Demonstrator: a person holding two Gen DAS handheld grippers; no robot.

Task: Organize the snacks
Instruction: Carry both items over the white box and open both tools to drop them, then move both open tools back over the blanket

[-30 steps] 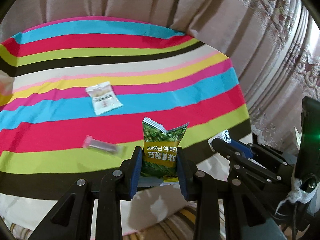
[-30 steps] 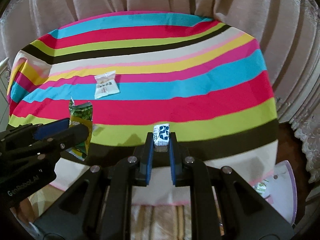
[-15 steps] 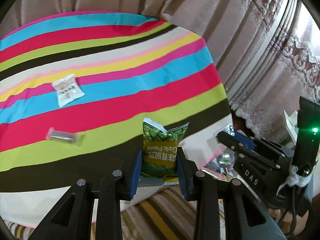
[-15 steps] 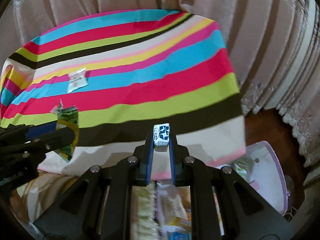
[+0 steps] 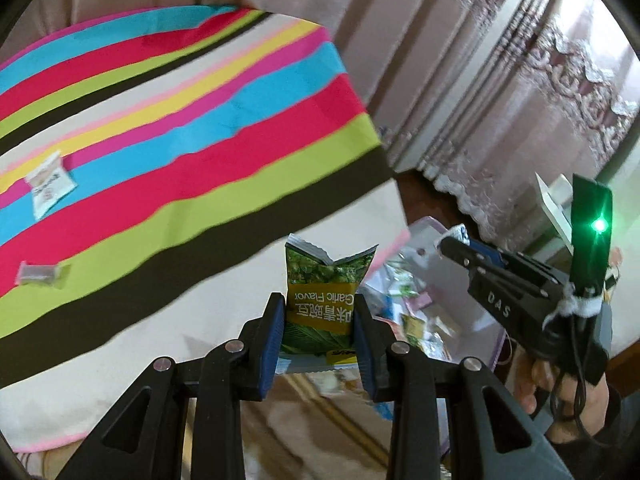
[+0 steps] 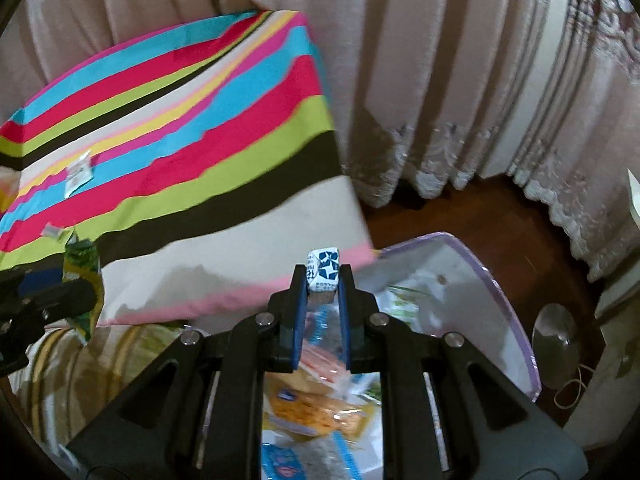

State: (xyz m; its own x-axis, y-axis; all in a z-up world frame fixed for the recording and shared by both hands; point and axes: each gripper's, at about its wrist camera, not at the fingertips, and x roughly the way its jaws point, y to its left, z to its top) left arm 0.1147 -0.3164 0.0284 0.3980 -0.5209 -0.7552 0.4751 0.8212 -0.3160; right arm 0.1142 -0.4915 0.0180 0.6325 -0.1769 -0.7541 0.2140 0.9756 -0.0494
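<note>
My left gripper [image 5: 320, 316] is shut on a green garlic-flavour pea packet [image 5: 326, 300], held upright past the table's edge. My right gripper [image 6: 323, 280] is shut on a small white and blue candy [image 6: 324, 270], above a clear plastic bin [image 6: 500, 300] holding several snack packets. In the left wrist view the right gripper [image 5: 450, 242] shows at the right with a hand under it. In the right wrist view the pea packet [image 6: 82, 272] and the left gripper [image 6: 76, 294] appear at the left edge. A white packet [image 5: 48, 184] and a small clear-wrapped snack [image 5: 40, 272] lie on the striped tablecloth [image 5: 180, 128].
Beige curtains [image 6: 440, 80] hang behind and to the right of the table. The bin stands on a dark wooden floor [image 6: 480, 216] beside a striped cushion [image 6: 80, 360]. A round metal base [image 6: 556, 344] stands right of the bin.
Both grippers have swung right, off the table and toward the bin, each still holding its snack. The table has slid left in both views and the bin has come into sight.
</note>
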